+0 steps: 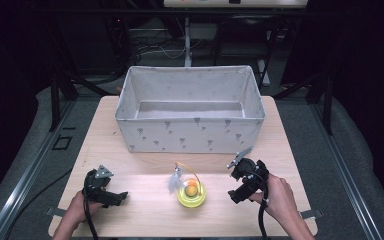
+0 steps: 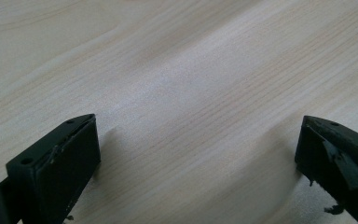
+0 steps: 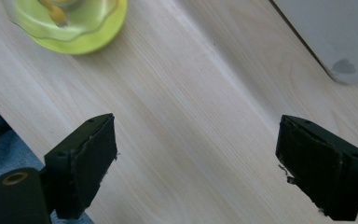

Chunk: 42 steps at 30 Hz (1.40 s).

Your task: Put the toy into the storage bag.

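Note:
A yellow-green round toy [image 1: 191, 193] with an orange ball in its middle, a thin wire loop and a white feather sits on the wooden table [image 1: 145, 210] near the front. In the right gripper view the same toy [image 3: 70, 23] lies at the top left, beyond the jaws. My right gripper [image 1: 234, 187] hovers to the toy's right, open with bare wood between its jaws [image 3: 196, 154]. My left gripper [image 1: 122, 196] rests at the front left, open over bare table [image 2: 198, 154], well apart from the toy.
A large grey fabric box [image 1: 190, 111] with small printed shapes stands open at the back of the table; its corner [image 3: 335, 37] appears in the right gripper view. Dark frame legs and cables lie behind the table. A floor rail [image 1: 25, 175] runs along the left.

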Each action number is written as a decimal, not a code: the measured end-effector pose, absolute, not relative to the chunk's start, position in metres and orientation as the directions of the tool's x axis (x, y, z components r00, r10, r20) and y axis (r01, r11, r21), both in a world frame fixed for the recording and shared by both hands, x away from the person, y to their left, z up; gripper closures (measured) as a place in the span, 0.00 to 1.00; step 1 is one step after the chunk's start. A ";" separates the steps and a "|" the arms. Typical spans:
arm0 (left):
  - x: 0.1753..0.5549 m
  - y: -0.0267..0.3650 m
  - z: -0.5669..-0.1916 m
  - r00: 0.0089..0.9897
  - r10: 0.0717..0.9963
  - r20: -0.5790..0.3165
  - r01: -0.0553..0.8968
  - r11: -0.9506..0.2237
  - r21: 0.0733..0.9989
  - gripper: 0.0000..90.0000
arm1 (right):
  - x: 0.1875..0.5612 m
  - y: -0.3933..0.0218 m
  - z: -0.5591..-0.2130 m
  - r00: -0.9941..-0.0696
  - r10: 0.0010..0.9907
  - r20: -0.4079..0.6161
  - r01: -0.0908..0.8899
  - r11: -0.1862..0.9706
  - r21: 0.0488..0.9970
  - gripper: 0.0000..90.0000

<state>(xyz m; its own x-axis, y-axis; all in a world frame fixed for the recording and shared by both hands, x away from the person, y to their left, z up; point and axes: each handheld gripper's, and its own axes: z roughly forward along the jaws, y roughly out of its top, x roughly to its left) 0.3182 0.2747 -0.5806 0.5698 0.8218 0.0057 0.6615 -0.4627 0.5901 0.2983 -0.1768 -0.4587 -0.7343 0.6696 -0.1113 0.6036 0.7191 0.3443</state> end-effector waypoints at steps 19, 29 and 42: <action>0.318 0.275 -0.581 0.569 0.823 0.006 0.661 -0.461 0.591 0.00 | 0.299 -0.124 -0.435 -0.836 0.543 -0.072 0.484 0.793 0.369 0.00; 0.318 0.275 -0.581 0.568 0.823 0.006 0.662 -0.461 0.591 0.00 | 0.299 -0.103 -0.430 -0.875 0.481 -0.056 0.424 0.817 0.390 0.00; 0.318 0.275 -0.581 0.568 0.823 0.006 0.662 -0.461 0.592 0.00 | 0.304 -0.078 -0.416 -0.911 0.400 -0.094 0.347 0.871 0.348 0.45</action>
